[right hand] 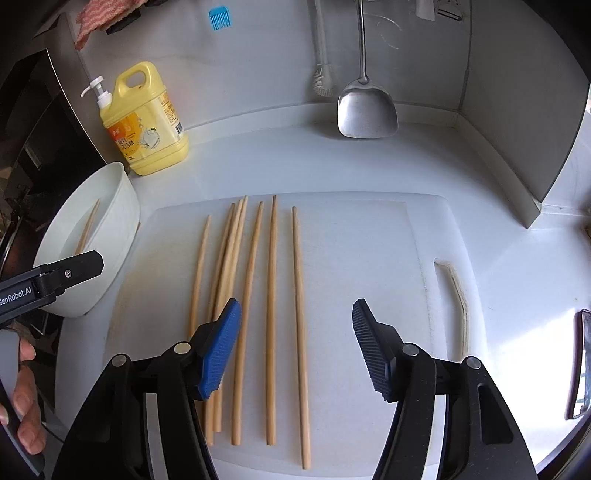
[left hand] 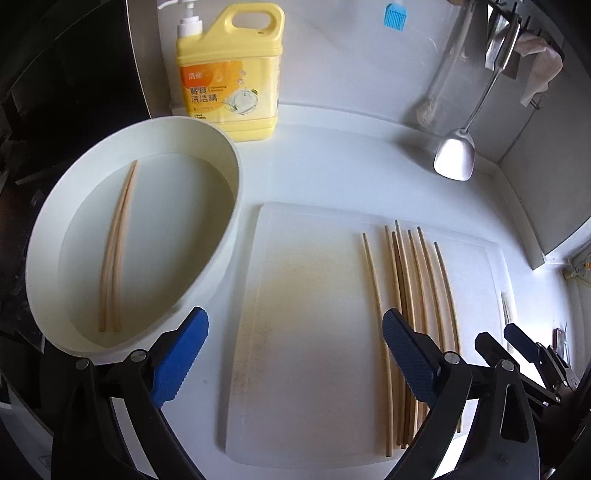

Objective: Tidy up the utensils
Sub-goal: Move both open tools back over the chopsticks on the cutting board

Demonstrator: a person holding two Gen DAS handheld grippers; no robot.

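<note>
Several wooden chopsticks lie side by side on a white cutting board; they also show in the left wrist view on the board's right part. Two more chopsticks lie in a white oval basin, seen at the left in the right wrist view. My left gripper is open and empty above the board's near left part. My right gripper is open and empty, hovering over the near ends of the chopsticks.
A yellow dish soap bottle stands at the back left. A steel spatula and a brush hang against the back wall. A blue silicone brush hangs higher. A wall panel closes the right side.
</note>
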